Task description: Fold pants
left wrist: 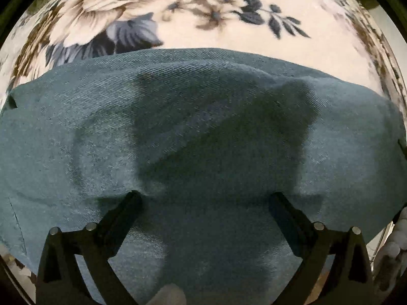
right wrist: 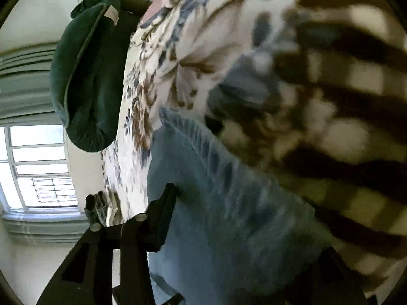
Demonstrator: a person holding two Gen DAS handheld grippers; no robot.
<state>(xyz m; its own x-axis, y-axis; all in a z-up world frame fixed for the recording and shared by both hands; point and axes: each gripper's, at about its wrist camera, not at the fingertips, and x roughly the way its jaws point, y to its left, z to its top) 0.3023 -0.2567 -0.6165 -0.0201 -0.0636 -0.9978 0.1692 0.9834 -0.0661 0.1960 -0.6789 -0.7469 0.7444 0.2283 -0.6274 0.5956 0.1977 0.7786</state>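
The teal-blue pants lie spread across the floral bed cover and fill most of the left wrist view. My left gripper is open, its two black fingers wide apart and resting on the cloth, holding nothing. In the right wrist view the pants hang or drape close to the lens, with a gathered elastic edge at the top. Only the left finger of my right gripper shows beside the cloth. The right finger is hidden behind the fabric, so I cannot tell how that gripper stands.
A dark green cushion lies at the edge of the floral bed cover. A window and a pale wall are to the left. A dark-and-cream striped fabric is blurred at the right.
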